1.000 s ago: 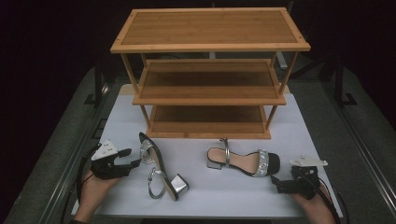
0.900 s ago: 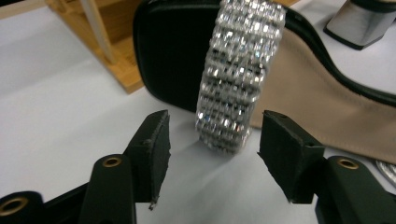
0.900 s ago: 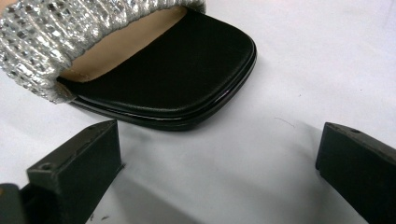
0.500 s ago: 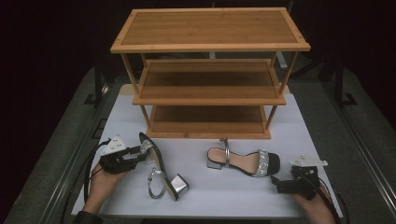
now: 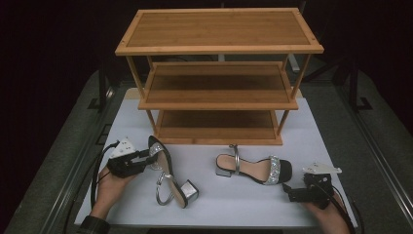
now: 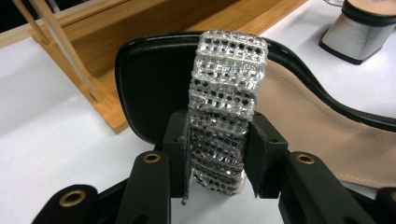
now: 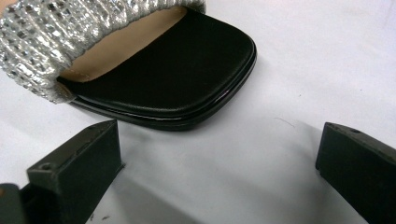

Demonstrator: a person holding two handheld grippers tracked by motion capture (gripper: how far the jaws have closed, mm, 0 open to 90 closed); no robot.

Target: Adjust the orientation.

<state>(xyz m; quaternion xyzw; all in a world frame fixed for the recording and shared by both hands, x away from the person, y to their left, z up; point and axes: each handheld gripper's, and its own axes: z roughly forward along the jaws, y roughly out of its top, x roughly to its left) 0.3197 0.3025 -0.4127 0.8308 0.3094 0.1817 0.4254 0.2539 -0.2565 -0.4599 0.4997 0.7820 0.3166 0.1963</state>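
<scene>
In the high view, I held my left gripper (image 5: 142, 160) at the lower left of the frame, pinching the glittering silver toe strap (image 6: 223, 112) of the left black block-heel sandal (image 5: 168, 173). In the left gripper view, both jaws pressed against this strap from its 2 sides. That sandal lay on its side on the white table (image 5: 214, 200). The right black sandal with the silver strap (image 5: 253, 168) stood upright at lower centre. My right gripper (image 5: 292, 194) rested at the lower right, jaws spread wide just beside that sandal's black toe (image 7: 187, 84), not touching it. The 3-tier wooden shoe rack (image 5: 219, 73) stood behind both sandals.
</scene>
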